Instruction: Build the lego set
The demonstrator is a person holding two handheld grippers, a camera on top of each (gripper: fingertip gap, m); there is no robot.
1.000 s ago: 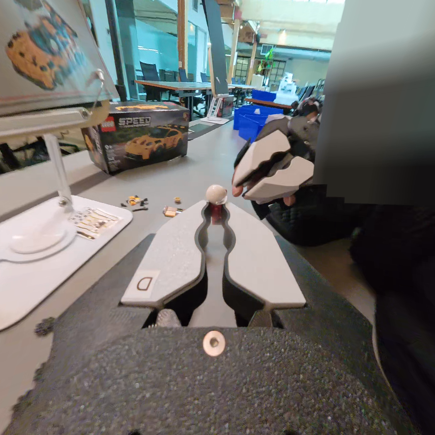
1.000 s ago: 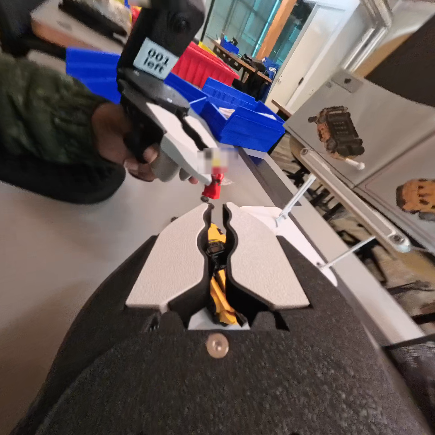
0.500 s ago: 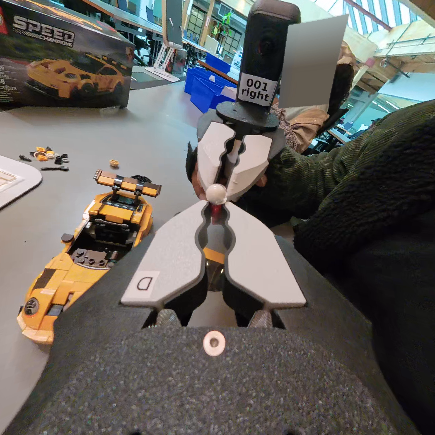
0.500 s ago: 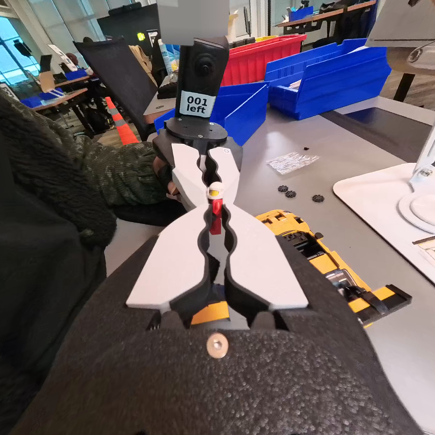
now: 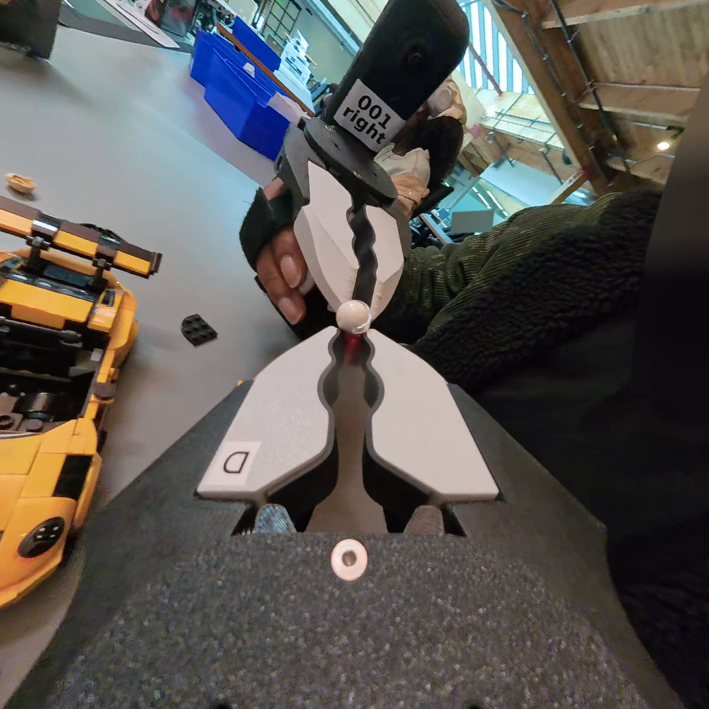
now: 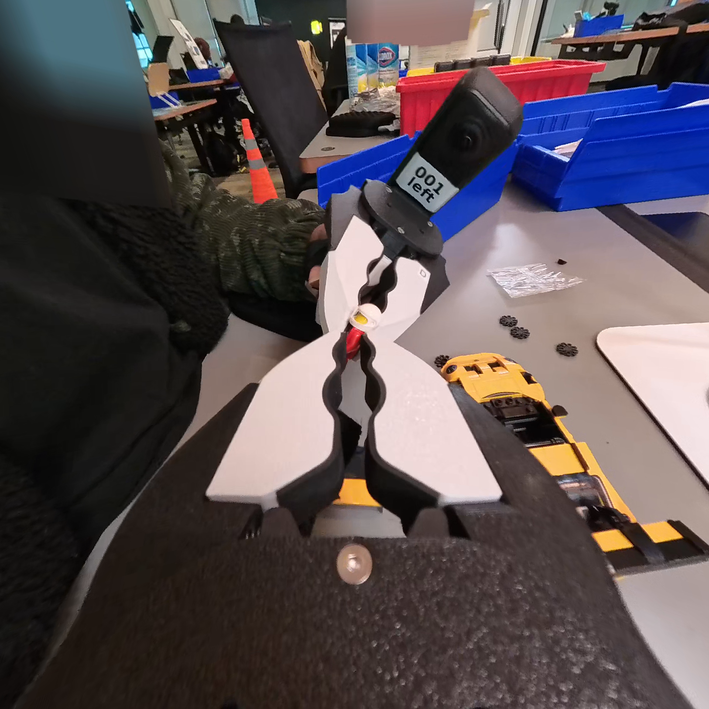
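A small minifigure with a white helmet (image 5: 352, 317) and red body is held upright in my left gripper (image 5: 351, 339), which is shut on the body. My right gripper (image 6: 352, 339) faces it tip to tip, its jaws nearly together with the red body (image 6: 352, 343) at its tips. I cannot tell whether it grips. The right gripper also shows in the left wrist view (image 5: 358, 299), and the left gripper in the right wrist view (image 6: 364, 307). The yellow and black lego car (image 5: 46, 383) sits on the grey table below, roof off, and also shows in the right wrist view (image 6: 510, 399).
A black plate (image 5: 198, 329) and a tan round piece (image 5: 21, 182) lie near the car. Black rim pieces (image 6: 520, 332), a clear bag (image 6: 533, 278) and a white stand base (image 6: 660, 376) are to the right. Blue bins (image 6: 633, 161) and a red bin (image 6: 498, 88) stand behind. My left and right fingertips are right by each other. Left tips and right tips are each some 15 cm from the black plate (image 5: 198, 329).
The two grippers have come together tip to tip over the car. The left gripper kept hold of the minifigure and tilted upward. The right gripper's tips now meet the red body.
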